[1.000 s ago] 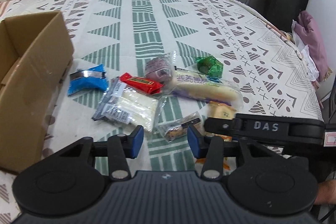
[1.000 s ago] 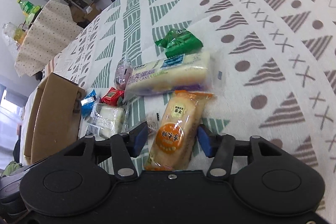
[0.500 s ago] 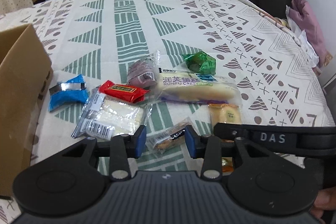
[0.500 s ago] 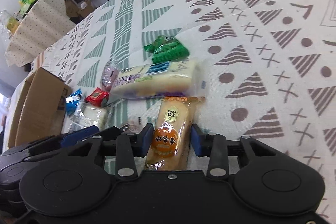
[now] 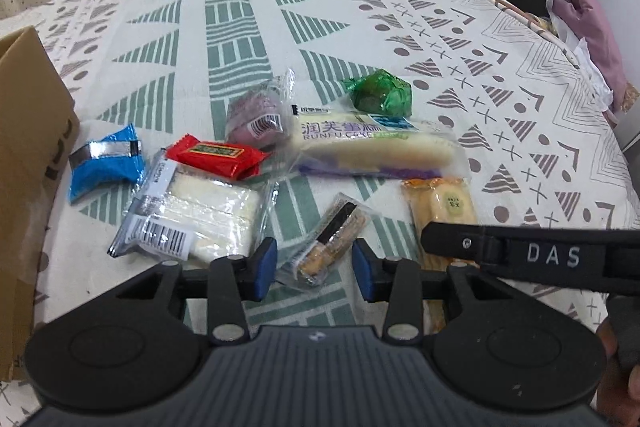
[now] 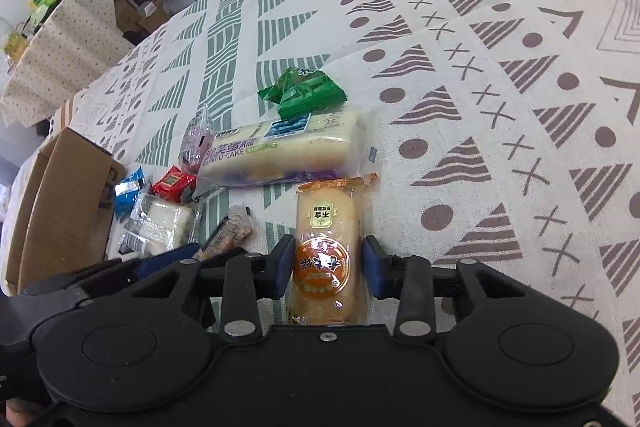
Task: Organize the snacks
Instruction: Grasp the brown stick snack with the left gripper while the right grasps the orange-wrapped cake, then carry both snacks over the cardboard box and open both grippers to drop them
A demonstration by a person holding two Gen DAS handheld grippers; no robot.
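Observation:
Several wrapped snacks lie in a cluster on the patterned tablecloth [image 5: 240,27]. My left gripper [image 5: 315,263] is open, its blue pads either side of a small clear-wrapped biscuit bar [image 5: 332,235] with slim gaps showing. My right gripper [image 6: 329,263] is shut on an orange bun pack [image 6: 326,227], both pads pressed against the wrapper; the pack lies flat on the cloth. In the left wrist view the same bun pack [image 5: 444,203] lies partly under the right gripper's black arm [image 5: 540,255]. A cardboard box [image 5: 28,131] stands at the left.
Beyond the grippers lie a long cake pack [image 5: 372,147], a green packet [image 5: 382,95], a purple pastry [image 5: 256,115], a red packet [image 5: 216,155], a blue packet [image 5: 104,167] and a white bread pack [image 5: 200,219]. Pink cloth [image 5: 592,27] lies at the table's right edge.
My right gripper's pads have closed in onto the orange bun pack. The left gripper has moved forward so the biscuit bar sits between its pads, its gap narrowing slightly.

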